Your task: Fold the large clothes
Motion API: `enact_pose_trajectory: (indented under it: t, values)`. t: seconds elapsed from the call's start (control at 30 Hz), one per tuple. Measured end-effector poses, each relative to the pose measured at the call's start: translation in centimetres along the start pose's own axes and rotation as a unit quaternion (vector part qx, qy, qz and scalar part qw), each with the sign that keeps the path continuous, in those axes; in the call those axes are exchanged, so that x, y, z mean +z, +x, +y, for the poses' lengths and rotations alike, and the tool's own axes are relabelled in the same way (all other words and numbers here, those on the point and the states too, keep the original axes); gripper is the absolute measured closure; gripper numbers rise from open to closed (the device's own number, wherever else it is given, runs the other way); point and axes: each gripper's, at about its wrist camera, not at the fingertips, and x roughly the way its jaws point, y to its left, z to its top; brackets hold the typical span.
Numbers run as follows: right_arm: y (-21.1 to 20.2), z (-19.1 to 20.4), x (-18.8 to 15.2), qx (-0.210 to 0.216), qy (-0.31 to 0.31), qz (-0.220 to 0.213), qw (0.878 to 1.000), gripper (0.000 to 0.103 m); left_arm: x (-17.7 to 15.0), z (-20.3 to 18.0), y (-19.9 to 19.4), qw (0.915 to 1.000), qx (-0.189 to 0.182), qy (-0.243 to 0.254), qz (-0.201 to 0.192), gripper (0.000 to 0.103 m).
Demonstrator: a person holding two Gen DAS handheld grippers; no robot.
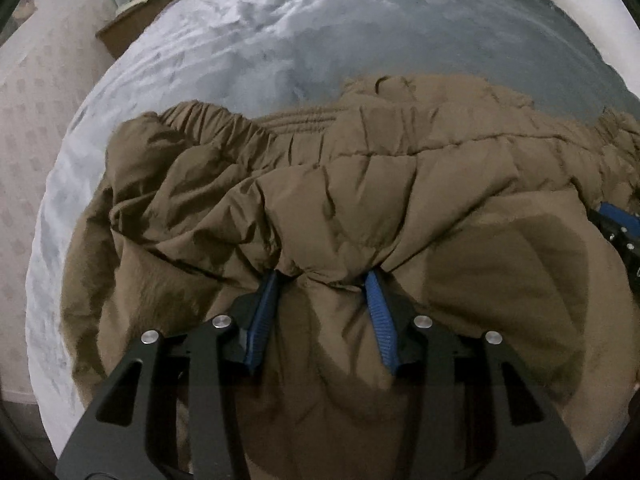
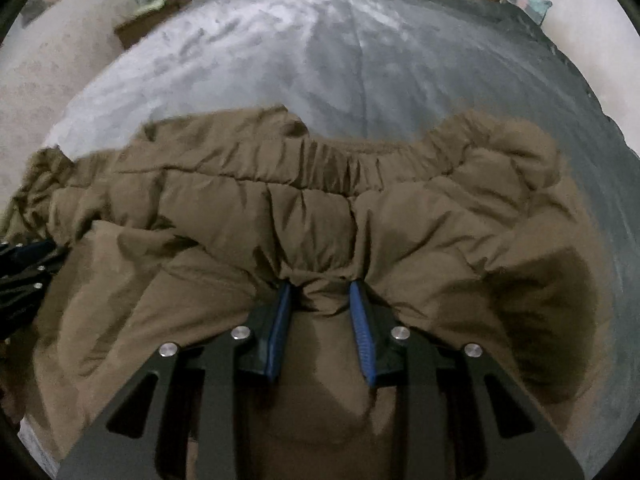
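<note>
The left tool [image 1: 326, 276] is pinching a bunched fold of the brown padded coat [image 1: 360, 184] lying on the grey bed [image 1: 280, 40], the right tool [image 2: 320, 286] is clamping another — slippery, bulky padding risks sliding free during lifting.

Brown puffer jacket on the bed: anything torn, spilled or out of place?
Nothing stands out. The brown quilted puffer jacket lies bunched on the grey-blue plush bedspread, as expected mid-fold. Left gripper and right gripper each pinch a fold of it. No tears or stains visible.
</note>
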Motion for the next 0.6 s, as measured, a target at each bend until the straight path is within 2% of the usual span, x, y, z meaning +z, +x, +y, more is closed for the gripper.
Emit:
enact_pose_trajectory:
  t: [0.07,0.13,0.2,0.27,0.33,0.43,0.5,0.6]
  values:
    - [-2.6,-0.5,-0.7,0.039,0.004,-0.046,0.998,0.070,-0.8,0.9,-2.0,0.9995,-0.012,-0.012,-0.028,0.057]
    - [-6.3,-0.9,-2.1,0.049,-0.003,-0.103,0.993,0.069,-1.7,1.6,-4.3,0.9977,-0.018,-0.025,-0.061,0.052]
    - [-8.8,-1.4,-3.5,0.054,0.001,-0.136,0.989,0.059,-3.5,2.5,-7.3,0.9934,-0.035,-0.039,-0.102,0.049]
    - [-11.2,-2.0,-6.1,0.061,0.014,-0.171,0.983,0.053,-5.5,3.1,-9.1,0.9898,-0.030,-0.050,-0.130,0.045]
    - [-12.2,-2.1,-8.5,0.057,0.015,-0.185,0.981,0.053,-7.8,3.7,-10.3,0.9868,-0.022,-0.060,-0.149,0.044]
    - [-12.6,-2.6,-12.1,0.011,0.006,-0.205,0.979,0.053,-11.0,5.1,-9.8,0.9847,-0.005,-0.071,-0.159,0.044]
    - [-12.2,-3.6,-12.9,0.014,0.026,-0.204,0.979,0.053,-12.3,5.5,-9.6,0.9841,0.009,-0.075,-0.161,0.044]
    - [-10.3,-5.0,-13.1,0.003,0.045,-0.183,0.982,0.053,-12.7,7.5,-7.5,0.9861,0.014,-0.093,-0.137,0.044]
